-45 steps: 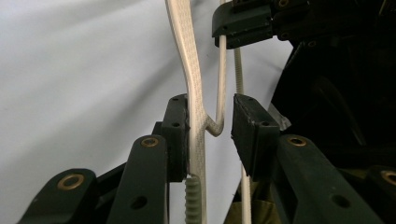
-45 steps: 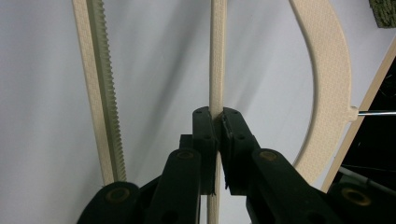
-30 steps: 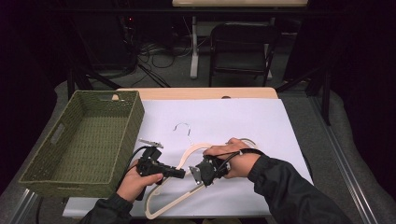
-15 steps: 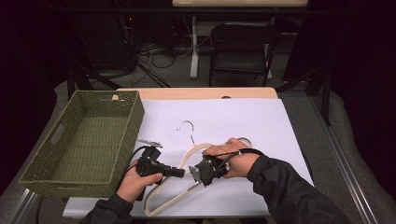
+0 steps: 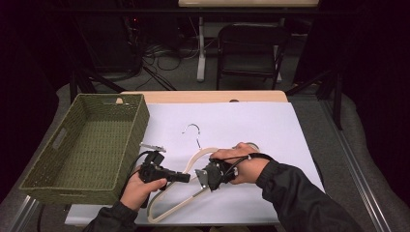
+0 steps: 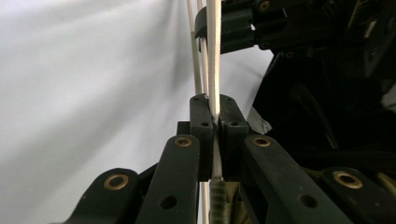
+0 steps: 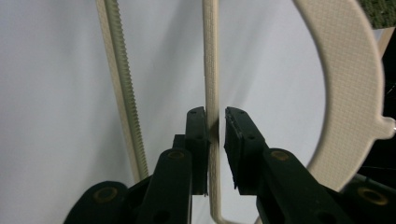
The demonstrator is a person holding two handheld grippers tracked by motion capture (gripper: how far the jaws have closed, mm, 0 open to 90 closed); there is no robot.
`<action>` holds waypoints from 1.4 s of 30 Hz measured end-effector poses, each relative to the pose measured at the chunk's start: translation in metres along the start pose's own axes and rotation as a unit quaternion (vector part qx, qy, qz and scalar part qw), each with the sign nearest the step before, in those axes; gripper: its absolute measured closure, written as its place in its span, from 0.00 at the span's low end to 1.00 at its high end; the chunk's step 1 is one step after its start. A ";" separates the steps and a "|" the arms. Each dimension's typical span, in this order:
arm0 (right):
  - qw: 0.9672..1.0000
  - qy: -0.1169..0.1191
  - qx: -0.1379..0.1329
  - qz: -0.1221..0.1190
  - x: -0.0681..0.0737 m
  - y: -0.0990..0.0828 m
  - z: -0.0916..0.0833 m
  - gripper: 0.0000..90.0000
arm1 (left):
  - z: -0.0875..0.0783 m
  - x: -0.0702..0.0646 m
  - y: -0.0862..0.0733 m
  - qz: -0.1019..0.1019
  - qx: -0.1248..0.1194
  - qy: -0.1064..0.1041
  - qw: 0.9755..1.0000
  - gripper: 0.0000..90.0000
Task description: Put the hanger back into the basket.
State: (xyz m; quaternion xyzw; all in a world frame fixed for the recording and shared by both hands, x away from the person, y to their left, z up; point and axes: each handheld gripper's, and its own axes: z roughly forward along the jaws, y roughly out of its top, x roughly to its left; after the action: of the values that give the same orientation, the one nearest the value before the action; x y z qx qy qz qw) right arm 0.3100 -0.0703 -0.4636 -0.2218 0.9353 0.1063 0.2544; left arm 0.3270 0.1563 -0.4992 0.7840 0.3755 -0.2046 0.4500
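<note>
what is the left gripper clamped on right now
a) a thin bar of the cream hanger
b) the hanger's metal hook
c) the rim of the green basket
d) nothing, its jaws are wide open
a: in the left gripper view the left gripper has its jaws pressed together on a thin bar of the cream hanger.

The hanger (image 5: 193,166) middle lies hidden under the right gripper (image 5: 205,178) and hand (image 5: 241,164).

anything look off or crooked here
Nothing looks damaged or spilled. The cream hanger sits askew across the white sheet, lower end near the table's front edge, with the left gripper and right gripper clamped on its thin bars. The green basket is empty.
</note>
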 end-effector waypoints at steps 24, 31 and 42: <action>0.991 -0.032 -0.039 0.126 0.004 -0.041 -0.011 0.51 | -0.042 -0.010 0.002 -0.004 -0.101 0.065 0.993 0.97; 0.989 -0.024 -0.027 0.141 0.009 -0.051 -0.006 0.50 | -0.057 -0.015 0.003 0.008 -0.101 0.075 0.992 0.97; 0.984 -0.021 -0.029 0.176 0.011 -0.069 -0.011 0.48 | -0.107 -0.028 0.005 0.009 -0.117 0.106 0.987 0.97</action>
State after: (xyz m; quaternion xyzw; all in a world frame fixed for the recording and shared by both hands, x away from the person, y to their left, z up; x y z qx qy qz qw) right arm 0.3287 -0.1380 -0.4660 -0.0587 0.9507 0.1809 0.2452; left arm 0.3111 0.2355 -0.4234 0.7468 0.4351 -0.0704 0.4980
